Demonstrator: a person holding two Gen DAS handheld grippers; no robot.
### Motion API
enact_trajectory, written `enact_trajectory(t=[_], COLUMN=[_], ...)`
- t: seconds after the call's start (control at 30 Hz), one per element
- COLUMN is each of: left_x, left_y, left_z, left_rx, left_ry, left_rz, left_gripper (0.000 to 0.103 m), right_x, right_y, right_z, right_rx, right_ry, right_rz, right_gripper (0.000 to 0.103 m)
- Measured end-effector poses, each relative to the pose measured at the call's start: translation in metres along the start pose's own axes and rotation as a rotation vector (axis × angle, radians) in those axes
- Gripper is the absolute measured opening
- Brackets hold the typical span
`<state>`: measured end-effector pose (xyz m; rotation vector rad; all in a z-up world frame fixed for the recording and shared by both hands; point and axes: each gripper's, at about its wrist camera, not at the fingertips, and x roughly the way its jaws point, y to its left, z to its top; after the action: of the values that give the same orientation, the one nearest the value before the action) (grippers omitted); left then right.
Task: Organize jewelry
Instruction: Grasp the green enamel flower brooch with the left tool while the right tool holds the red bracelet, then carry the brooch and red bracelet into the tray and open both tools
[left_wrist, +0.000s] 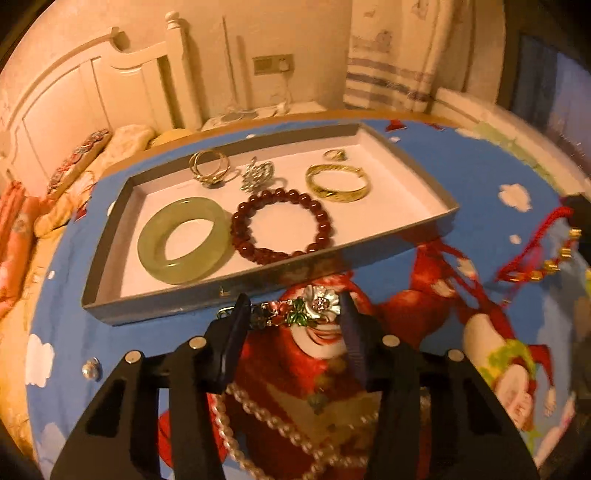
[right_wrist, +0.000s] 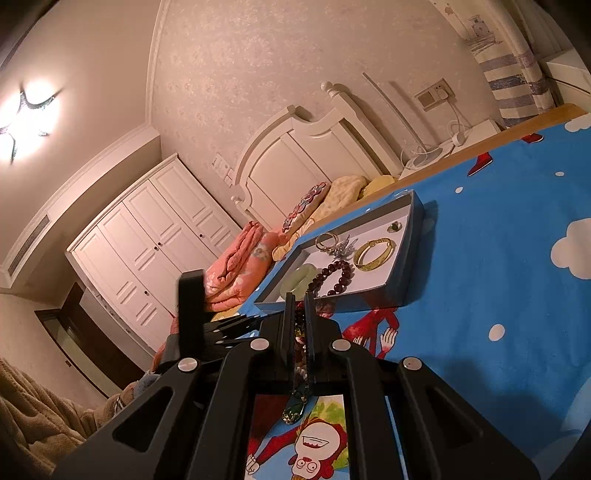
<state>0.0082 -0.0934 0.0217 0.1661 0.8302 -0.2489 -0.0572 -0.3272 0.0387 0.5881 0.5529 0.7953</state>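
Note:
A grey tray (left_wrist: 155, 306) with a white floor holds a green jade bangle (left_wrist: 183, 240), a dark red bead bracelet (left_wrist: 282, 226), a gold bangle (left_wrist: 338, 182), gold rings (left_wrist: 210, 166), a silver brooch (left_wrist: 258, 175) and a small ring (left_wrist: 335, 154). My left gripper (left_wrist: 295, 312) is open around a flower brooch (left_wrist: 295, 309) just in front of the tray. A pearl necklace (left_wrist: 258, 417) lies under it. My right gripper (right_wrist: 299, 321) is shut on a red cord bracelet with gold beads (right_wrist: 300, 343), lifted, also seen in the left wrist view (left_wrist: 546, 254). The tray shows too in the right wrist view (right_wrist: 369, 295).
The tray sits on a blue cartoon-print cloth (left_wrist: 498, 177) over a table. A small silver bead (left_wrist: 91, 368) lies on the cloth at left. A bed with pink and yellow bedding (right_wrist: 240, 258), a white headboard (right_wrist: 306, 155) and a wardrobe (right_wrist: 147, 240) stand beyond.

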Motion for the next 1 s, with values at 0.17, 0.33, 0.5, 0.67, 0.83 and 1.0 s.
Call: enact_trajectory(t=[0.17, 0.33, 0.5, 0.67, 0.83, 1.0], left_x=[-0.027, -0.044, -0.052, -0.049, -0.044, -0.036], left_y=[-0.008, -0.008, -0.001, 0.014, 0.034, 0.052], left_z=[-0.001, 0.005, 0.016, 0.028, 0.045, 0.063], left_rx=[0.021, 0.031, 0.039, 0.024, 0.003, -0.017], left_ry=[-0.063, -0.101, -0.125, -0.127, -0.128, -0.127], left_rz=[-0.025, -0.022, 0.000, 0.009, 0.010, 0.014], left_gripper=[0.048, 0.048, 0.048, 0.048, 0.048, 0.048], right_x=[0.001, 0.006, 0.015, 0.032, 0.051, 0.067], right_y=[0.001, 0.002, 0.004, 0.019, 0.028, 0.030], right_z=[-0.001, 0.000, 0.007, 0.024, 0.040, 0.052], right_rx=[-0.001, -0.005, -0.001, -0.057, -0.097, -0.102], right_ry=[0.004, 0.019, 0.024, 0.034, 0.038, 0.028], right_rz=[-0.005, -0.023, -0.023, -0.045, -0.069, -0.076], right_gripper=[0.007, 0.007, 0.007, 0.007, 0.007, 0.007])
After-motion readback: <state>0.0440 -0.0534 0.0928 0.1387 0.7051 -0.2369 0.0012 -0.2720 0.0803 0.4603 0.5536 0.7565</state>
